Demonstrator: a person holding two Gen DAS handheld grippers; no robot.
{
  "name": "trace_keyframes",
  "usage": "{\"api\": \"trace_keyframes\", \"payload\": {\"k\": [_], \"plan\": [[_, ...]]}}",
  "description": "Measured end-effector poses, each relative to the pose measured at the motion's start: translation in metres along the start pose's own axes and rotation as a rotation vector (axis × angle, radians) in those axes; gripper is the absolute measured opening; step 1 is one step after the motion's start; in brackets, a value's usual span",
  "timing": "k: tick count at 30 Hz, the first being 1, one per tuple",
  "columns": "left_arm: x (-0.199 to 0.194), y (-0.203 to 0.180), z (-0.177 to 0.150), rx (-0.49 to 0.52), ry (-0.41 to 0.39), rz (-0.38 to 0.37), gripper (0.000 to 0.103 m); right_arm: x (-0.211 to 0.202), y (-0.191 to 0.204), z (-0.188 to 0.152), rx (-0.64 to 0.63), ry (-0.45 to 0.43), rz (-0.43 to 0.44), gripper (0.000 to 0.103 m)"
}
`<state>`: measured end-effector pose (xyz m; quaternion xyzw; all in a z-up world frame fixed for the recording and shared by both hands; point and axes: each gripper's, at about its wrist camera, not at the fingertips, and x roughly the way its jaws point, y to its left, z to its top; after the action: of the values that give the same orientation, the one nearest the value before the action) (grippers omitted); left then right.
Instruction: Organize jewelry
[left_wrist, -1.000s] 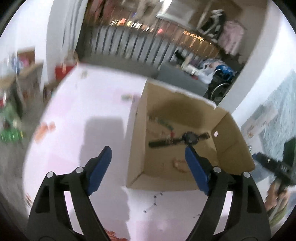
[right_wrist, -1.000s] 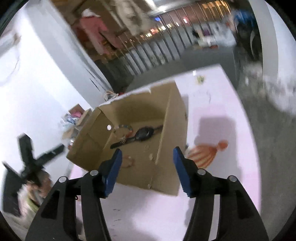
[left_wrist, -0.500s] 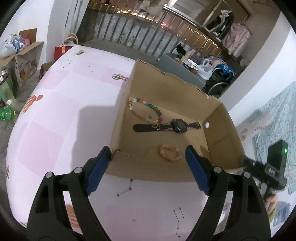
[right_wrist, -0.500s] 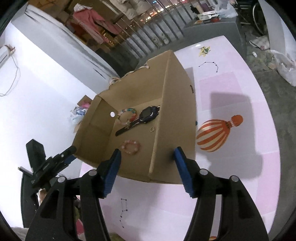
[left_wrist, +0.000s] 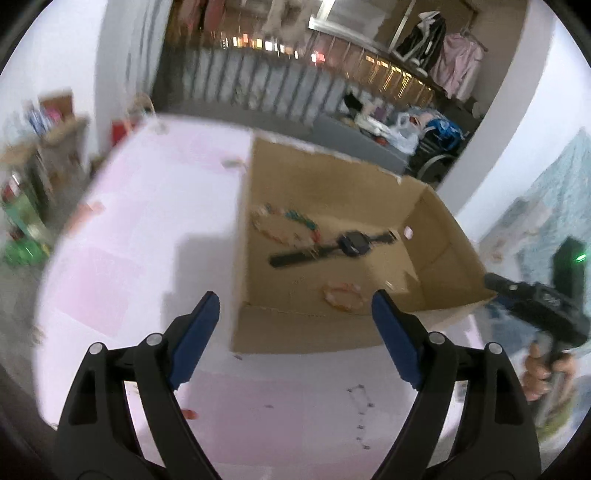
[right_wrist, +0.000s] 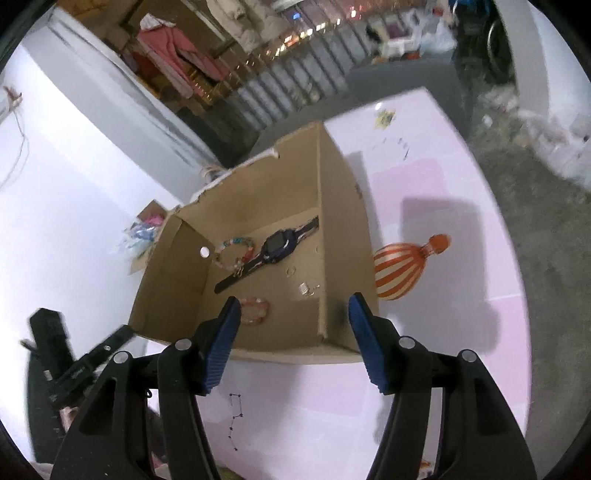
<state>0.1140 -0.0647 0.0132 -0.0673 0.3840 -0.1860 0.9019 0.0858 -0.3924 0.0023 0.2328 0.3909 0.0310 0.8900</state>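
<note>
An open cardboard box stands on a pink table. Inside lie a black watch, a multicoloured bead bracelet, a pink bead bracelet and some small rings. My left gripper is open and empty, just before the box's near wall. My right gripper is open and empty, above the box's near right corner. The right gripper shows at the right of the left wrist view, and the left gripper at the lower left of the right wrist view.
The pink tablecloth carries a striped balloon print right of the box. A railing and clutter lie beyond the table. White walls stand on both sides.
Both cameras have shifted slightly and the left view is blurred by motion. The box sits a little further right in the left view. Both grippers stay open and empty.
</note>
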Motion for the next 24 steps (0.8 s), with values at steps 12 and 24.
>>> {"api": "trace_keyframes", "payload": {"k": [12,24], "plan": [[-0.057,-0.029,-0.002,0.099,-0.116,0.160,0.093,-0.056,0.087,-0.030,-0.252,-0.148,-0.240,0.096],[-0.080,-0.045,-0.008,0.098,-0.199,0.217,0.095,-0.075,0.119,-0.049,-0.283,-0.312,-0.414,0.097]]}}
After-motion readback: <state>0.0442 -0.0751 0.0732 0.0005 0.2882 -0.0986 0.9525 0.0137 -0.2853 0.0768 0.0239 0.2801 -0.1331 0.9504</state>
